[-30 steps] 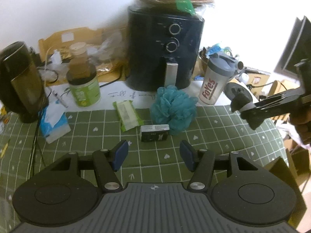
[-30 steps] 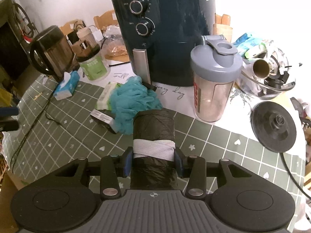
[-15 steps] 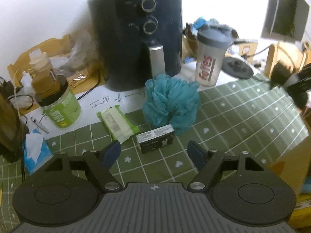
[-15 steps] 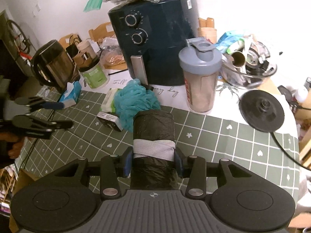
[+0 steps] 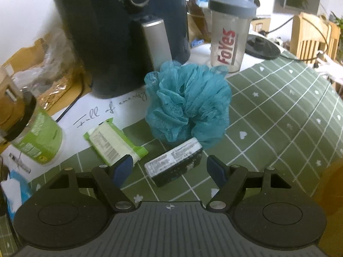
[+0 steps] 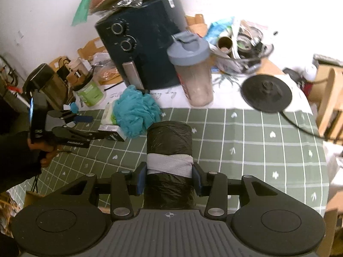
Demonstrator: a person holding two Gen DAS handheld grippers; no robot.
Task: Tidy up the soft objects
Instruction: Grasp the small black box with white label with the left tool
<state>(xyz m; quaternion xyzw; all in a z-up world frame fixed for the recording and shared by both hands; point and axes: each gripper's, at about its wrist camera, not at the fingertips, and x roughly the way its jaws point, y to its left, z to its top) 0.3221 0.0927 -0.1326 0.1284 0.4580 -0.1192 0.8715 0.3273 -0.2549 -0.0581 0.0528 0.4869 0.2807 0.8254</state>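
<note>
1. The right claw (image 6: 169,176) is closed tight on a black roll of bags (image 6: 169,147) with a gray band. Its blue pads press both sides of the roll.
2. The left claw (image 5: 170,169) is wide open and holds nothing. A small dark box (image 5: 174,164) lies between its tips on the green mat (image 5: 278,117).
3. Just left of that claw's left tip lies a green packet (image 5: 112,142).
4. Right behind the box sits a fluffy blue sponge (image 5: 188,105), touching it.
5. Farther back stand a big dark cooker (image 5: 120,32) and a shaker bottle (image 5: 230,36).
</note>
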